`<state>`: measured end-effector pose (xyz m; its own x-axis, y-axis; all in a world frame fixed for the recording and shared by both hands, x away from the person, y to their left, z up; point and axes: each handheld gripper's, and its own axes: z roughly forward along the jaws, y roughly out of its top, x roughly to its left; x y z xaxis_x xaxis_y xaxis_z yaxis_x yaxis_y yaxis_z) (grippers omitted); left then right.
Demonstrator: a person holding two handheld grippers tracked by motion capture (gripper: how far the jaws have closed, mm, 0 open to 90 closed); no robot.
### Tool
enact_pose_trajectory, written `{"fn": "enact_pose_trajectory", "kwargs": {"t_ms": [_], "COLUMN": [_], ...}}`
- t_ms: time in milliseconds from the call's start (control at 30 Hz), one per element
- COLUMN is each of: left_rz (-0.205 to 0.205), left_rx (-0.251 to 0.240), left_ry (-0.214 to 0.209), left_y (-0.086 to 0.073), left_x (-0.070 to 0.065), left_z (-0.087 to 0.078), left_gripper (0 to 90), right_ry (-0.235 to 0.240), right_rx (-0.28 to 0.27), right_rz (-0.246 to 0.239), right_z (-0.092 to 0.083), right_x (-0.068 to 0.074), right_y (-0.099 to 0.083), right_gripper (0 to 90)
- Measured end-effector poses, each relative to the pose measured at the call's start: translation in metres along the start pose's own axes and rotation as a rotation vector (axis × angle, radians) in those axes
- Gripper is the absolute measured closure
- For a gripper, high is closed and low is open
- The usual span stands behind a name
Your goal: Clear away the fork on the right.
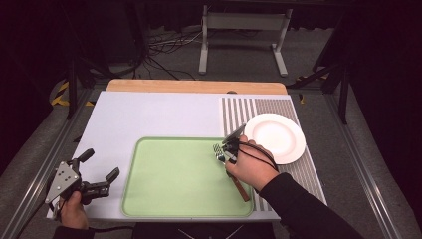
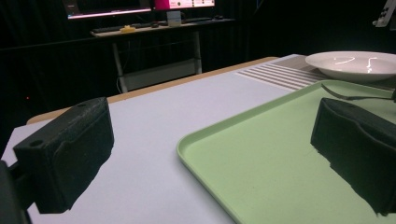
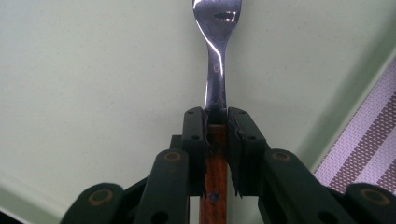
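Fork (image 3: 217,56) is pinched by its wooden handle in the right gripper (image 1: 230,145) jaws, over the right part of the green tray (image 1: 164,199), with the white plate (image 1: 276,137) just beyond the tray's right rim. Rest of the tray is bare. Left gripper (image 1: 97,172) hangs off the tray's left edge, jaws wide apart with nothing in them.

In the right gripper view the fork (image 3: 217,51) runs off at twelve o'clock, tine tips cut away, and its wooden handle leaves at six. In the high view the right hand (image 1: 251,169) covers most of the handle. In the left gripper view the plate (image 2: 355,63) is cropped at three o'clock.
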<state>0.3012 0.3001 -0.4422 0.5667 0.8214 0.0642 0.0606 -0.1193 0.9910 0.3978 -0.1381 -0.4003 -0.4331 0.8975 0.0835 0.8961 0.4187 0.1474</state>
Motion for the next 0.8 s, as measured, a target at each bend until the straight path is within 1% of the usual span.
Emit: {"fn": "enact_pose_trajectory", "kwargs": {"t_ms": [200, 667, 733, 767, 800], "left_rz": [0.003, 0.001, 0.0, 0.0, 0.0], "left_rx": [0.002, 0.003, 0.005, 0.005, 0.005], "left_ry": [0.0, -0.001, -0.003, -0.002, -0.002], "left_y": [0.0, 0.0, 0.0, 0.0, 0.0], "left_x": [0.001, 0.001, 0.001, 0.001, 0.001], "left_z": [0.0, 0.0, 0.0, 0.0, 0.0], "left_gripper": [0.1, 0.1, 0.1, 0.1, 0.1], "right_ry": [-0.005, -0.001, 0.003, 0.012, 0.021], "right_rx": [0.015, 0.037, 0.029, 0.022, 0.011], "right_rz": [0.02, 0.026, 0.022, 0.015, 0.007], "right_z": [0.006, 0.011, 0.012, 0.012, 0.011], "right_x": [-0.003, -0.001, -0.001, -0.001, -0.001], "right_y": [0.002, 0.001, 0.001, 0.001, 0.001], "right_gripper": [77.9, 77.2, 72.7, 68.3, 66.5]}}
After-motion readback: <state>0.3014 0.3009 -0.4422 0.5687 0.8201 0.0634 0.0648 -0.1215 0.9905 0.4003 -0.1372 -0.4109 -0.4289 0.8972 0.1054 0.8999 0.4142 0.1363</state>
